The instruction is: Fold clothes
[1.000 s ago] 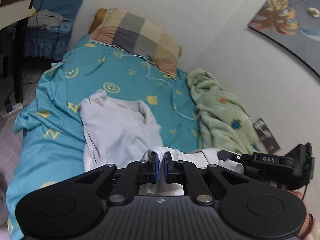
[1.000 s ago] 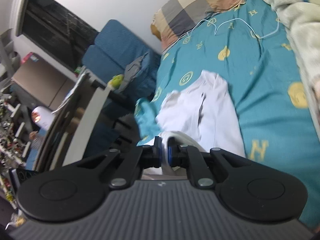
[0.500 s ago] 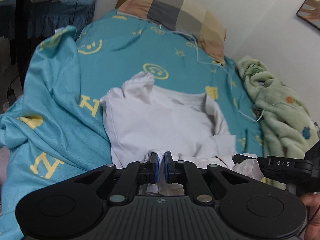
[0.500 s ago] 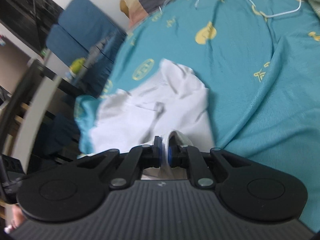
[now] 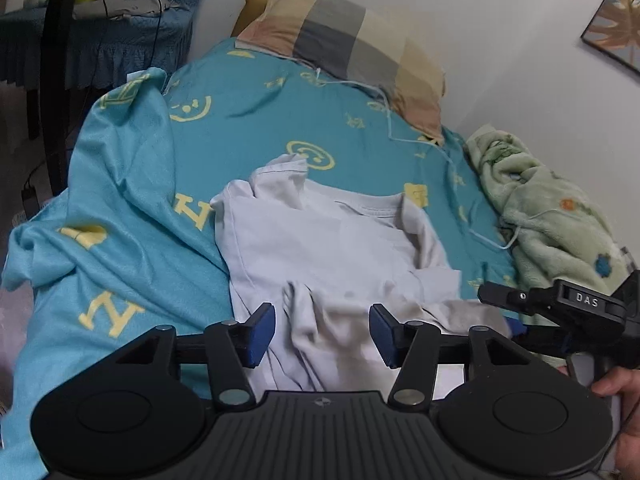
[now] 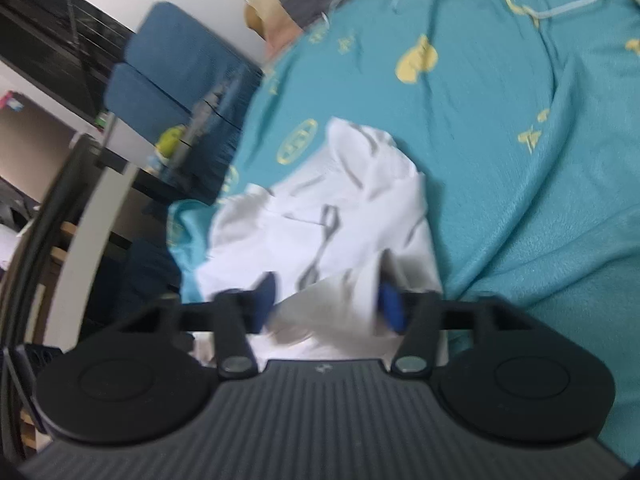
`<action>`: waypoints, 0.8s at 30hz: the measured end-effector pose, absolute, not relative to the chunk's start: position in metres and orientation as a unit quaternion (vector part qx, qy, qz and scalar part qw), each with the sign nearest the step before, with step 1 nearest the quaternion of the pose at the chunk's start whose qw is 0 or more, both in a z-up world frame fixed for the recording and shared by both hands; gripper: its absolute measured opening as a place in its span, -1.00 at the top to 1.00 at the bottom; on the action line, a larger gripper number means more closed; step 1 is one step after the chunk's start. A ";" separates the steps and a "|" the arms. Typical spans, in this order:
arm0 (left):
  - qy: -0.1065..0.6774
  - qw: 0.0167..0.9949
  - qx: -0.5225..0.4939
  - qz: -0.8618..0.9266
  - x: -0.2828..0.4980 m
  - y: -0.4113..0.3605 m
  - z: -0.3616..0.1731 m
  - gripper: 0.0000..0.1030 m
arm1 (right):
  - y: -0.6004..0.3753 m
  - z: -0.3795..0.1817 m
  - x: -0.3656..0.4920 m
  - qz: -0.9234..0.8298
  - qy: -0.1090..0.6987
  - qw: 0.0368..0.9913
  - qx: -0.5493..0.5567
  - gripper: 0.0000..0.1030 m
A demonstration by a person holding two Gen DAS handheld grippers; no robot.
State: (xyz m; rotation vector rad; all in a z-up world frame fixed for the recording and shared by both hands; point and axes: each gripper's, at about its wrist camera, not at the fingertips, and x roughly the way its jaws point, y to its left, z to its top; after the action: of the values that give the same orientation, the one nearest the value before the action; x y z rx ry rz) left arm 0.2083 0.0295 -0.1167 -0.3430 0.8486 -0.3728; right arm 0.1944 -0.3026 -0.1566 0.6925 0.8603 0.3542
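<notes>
Both tongs stand wide, holding nothing. Left wrist view: my left tongs [image 5: 322,330] hover over the near bunched hem of the white shirt [image 5: 320,248] on the bed [image 5: 248,120]. Right wrist view, blurred: right tongs [image 6: 326,306] likewise. I judge the loose hem may slump, spoiling the fold.

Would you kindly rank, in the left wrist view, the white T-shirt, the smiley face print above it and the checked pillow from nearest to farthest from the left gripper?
1. White T-shirt: lies right at the open left gripper, its bunched hem between the jaws.
2. Smiley face print: on the teal sheet just beyond the shirt's collar.
3. Checked pillow: at the head of the bed, against the wall.
</notes>
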 end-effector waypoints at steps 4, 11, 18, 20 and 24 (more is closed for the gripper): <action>0.412 0.874 -0.177 -0.186 0.177 0.038 -0.105 -0.03 | -0.303 -0.135 0.173 0.165 0.403 0.850 0.298 -0.23; 0.444 0.857 -0.195 -0.176 0.160 0.044 -0.111 0.30 | -0.306 -0.141 0.153 0.131 0.452 0.845 0.254 -0.22; 0.473 0.839 -0.193 -0.186 0.167 0.035 -0.131 0.78 | -0.285 -0.163 0.154 0.142 0.482 0.835 0.227 0.19; 0.463 0.848 -0.180 -0.185 0.165 0.033 -0.130 0.93 | -0.277 -0.162 0.154 0.142 0.480 0.842 0.201 0.58; 0.430 0.866 -0.195 -0.167 0.158 0.049 -0.112 0.95 | -0.279 -0.151 0.150 0.130 0.460 0.857 0.190 0.85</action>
State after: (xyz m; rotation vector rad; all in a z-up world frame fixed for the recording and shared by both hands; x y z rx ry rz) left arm 0.1575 0.0485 -0.1115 -0.4076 0.9010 -0.3498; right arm 0.1497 -0.2789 -0.1508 0.3987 0.9668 0.2736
